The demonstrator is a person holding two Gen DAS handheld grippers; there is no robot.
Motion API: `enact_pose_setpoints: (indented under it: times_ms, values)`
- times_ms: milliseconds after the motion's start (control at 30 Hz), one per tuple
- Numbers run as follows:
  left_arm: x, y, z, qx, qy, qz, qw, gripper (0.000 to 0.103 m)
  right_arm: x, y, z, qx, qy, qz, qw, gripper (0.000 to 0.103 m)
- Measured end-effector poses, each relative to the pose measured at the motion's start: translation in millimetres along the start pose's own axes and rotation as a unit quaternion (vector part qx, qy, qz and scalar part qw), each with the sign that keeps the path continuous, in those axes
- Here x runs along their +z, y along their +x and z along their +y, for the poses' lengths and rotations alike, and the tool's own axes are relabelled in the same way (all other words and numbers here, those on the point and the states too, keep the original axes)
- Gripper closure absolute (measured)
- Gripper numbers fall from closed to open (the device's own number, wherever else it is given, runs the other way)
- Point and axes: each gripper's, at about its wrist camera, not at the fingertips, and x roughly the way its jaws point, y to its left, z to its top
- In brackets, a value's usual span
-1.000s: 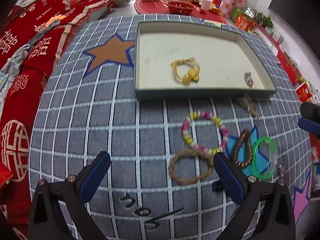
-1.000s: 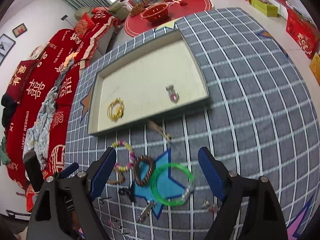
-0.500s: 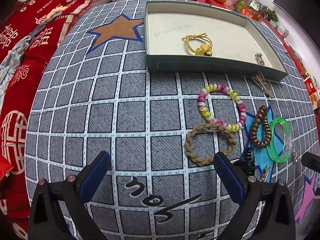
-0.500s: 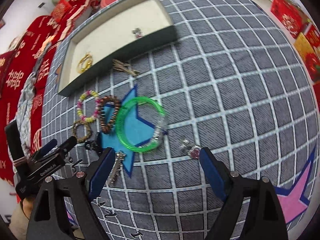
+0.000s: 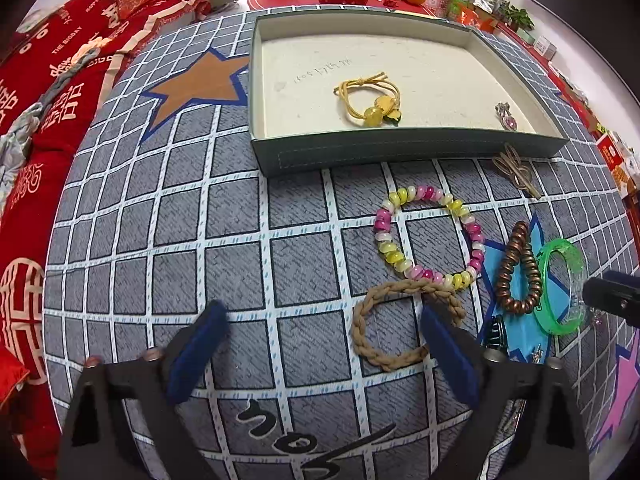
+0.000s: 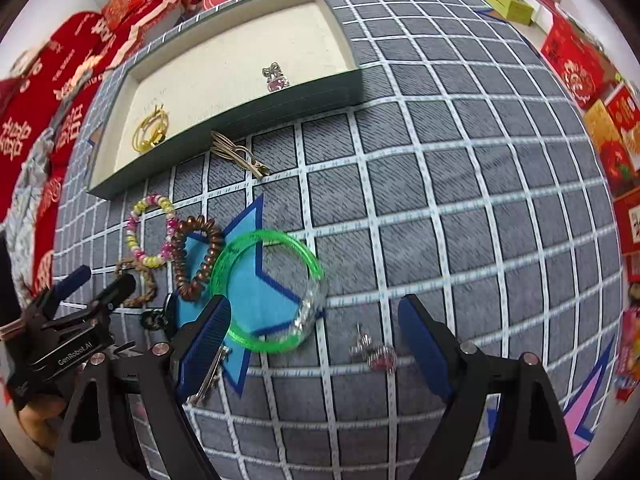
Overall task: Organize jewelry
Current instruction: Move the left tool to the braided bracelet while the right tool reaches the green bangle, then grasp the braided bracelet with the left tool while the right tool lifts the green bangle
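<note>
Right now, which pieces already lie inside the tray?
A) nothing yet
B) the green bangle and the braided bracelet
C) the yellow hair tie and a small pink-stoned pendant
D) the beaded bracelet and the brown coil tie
C: the yellow hair tie and the small pink-stoned pendant lie on the floor of the tray; the other pieces lie outside it on the checked cloth.

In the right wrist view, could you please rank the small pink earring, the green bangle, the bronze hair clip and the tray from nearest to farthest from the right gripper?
1. Small pink earring, between the right gripper's fingers.
2. Green bangle, ahead-left.
3. Bronze hair clip, beside the tray wall.
4. Tray, farthest.
</note>
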Motion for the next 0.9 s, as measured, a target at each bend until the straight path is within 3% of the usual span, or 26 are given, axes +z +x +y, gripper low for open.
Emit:
enact_pose_setpoints:
  times_ms: [233, 433, 533, 600, 633, 700, 900]
  values:
    - [1.1, 5.2, -8.0, -0.002, 0.018, -0.003, 0.9998, 0.006, 9.4, 14.9, 8.1, -0.027, -0.025, 0.01, 0.999, 0.031]
    - [-1.4, -1.9, -22.9, -0.013, 0.05, -0.014, 0.9986, 0.029, 13.7, 20.1, 27.4, -0.061, -0.062, 0.009, 0.996, 0.048]
    - [-2.7, -6.0, -29.8, -0.022, 0.066, -0.019, 0.9974, 0.056, 15.5, 22.1, 33.8, -0.072, -0.072, 0.009, 0.995, 0.06]
    - [-2.6, -7.2, -34.4, -0.027, 0.077, -0.018, 0.9965, 0.082, 16.6, 23.9, 40.0, -0.074, -0.075, 0.007, 0.994, 0.08]
    - [-2.5, -7.6, -34.7, -0.028, 0.078, -0.018, 0.9964, 0.083, 16.1, 26.6, 44.3, -0.076, -0.075, 0.006, 0.994, 0.087]
    - [-2.8, -8.7, -33.4, -0.037, 0.07, -0.015, 0.9968, 0.083, 15.0, 28.8, 43.8, -0.068, -0.066, 0.005, 0.996, 0.091]
    - [-8.5, -22.4, -22.7, -0.064, 0.036, -0.019, 0.9971, 0.083, 3.5, 8.3, 19.5, -0.043, -0.044, -0.006, 0.998, 0.091]
